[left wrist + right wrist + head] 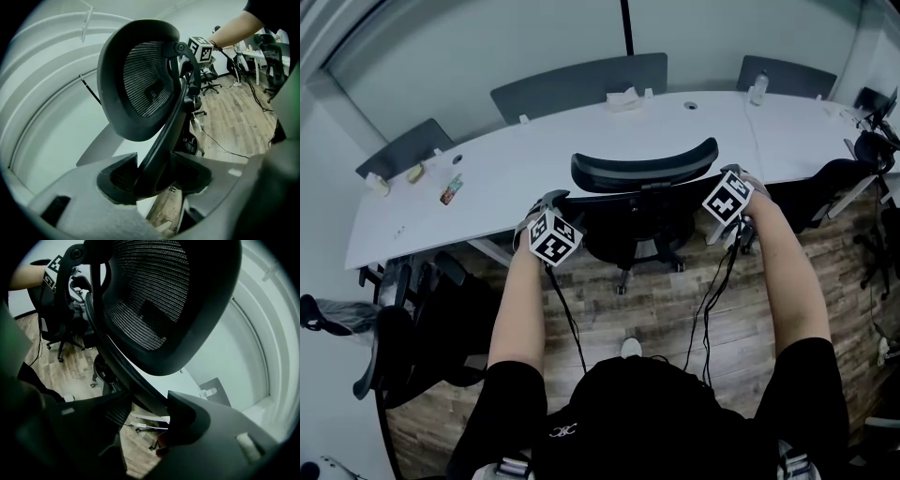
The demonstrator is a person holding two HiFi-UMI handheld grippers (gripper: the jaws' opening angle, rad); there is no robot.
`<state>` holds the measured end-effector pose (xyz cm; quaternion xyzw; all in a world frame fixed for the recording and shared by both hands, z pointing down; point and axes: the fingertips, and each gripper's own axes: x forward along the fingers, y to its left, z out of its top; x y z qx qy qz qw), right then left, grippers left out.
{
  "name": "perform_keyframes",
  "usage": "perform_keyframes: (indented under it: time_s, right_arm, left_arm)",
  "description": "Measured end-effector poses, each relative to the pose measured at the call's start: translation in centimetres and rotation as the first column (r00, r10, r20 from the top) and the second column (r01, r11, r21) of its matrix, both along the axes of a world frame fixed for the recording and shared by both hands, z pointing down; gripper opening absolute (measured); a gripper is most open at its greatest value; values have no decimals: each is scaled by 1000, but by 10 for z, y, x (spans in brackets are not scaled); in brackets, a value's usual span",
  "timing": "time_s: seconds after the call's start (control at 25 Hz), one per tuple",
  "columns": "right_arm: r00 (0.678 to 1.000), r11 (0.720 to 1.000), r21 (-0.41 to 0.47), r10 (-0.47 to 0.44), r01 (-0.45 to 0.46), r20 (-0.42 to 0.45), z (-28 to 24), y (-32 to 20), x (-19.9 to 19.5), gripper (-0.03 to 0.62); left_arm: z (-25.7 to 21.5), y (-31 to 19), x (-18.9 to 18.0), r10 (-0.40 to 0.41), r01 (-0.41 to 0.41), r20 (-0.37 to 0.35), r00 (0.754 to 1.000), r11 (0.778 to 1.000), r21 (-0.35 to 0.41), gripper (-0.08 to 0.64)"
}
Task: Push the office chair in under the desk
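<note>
The black mesh office chair [643, 172] faces the white desk [534, 155], its seat partly beneath the desk edge. My left gripper [551, 201] grips the left side of the chair's back and my right gripper [741, 175] the right side. In the left gripper view the chair's black back frame [161, 140] runs between the jaws of the left gripper [157, 176], with both pads against it. The right gripper view shows the frame bar [126, 376] pinched the same way in the right gripper [145, 411], below the mesh headrest [164, 296].
Grey chairs [581, 86] stand behind the desk, and black chairs stand at my left [422, 328] and right [834, 187]. A bottle [758, 87], a tissue box [624, 97] and snacks [451, 189] lie on the desk. Cables [567, 319] hang from both grippers over the wood floor.
</note>
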<state>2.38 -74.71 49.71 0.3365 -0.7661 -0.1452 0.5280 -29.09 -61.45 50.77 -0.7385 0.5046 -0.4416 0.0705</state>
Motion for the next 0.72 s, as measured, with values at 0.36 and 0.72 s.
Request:
perform_keyframes:
  time_s: [0.36,0.72]
  right_arm:
    - [1000,1000,-6,9,-9,3,0,-20,-5,250]
    - [1000,1000,-7,24,-24,2,1,-19,-4,250]
  left_arm:
    - [-1,-18,-4,45,-45,-5,999,999,-13,219]
    - [0,-19,-2,15,-15,-41,999,1000,2,232]
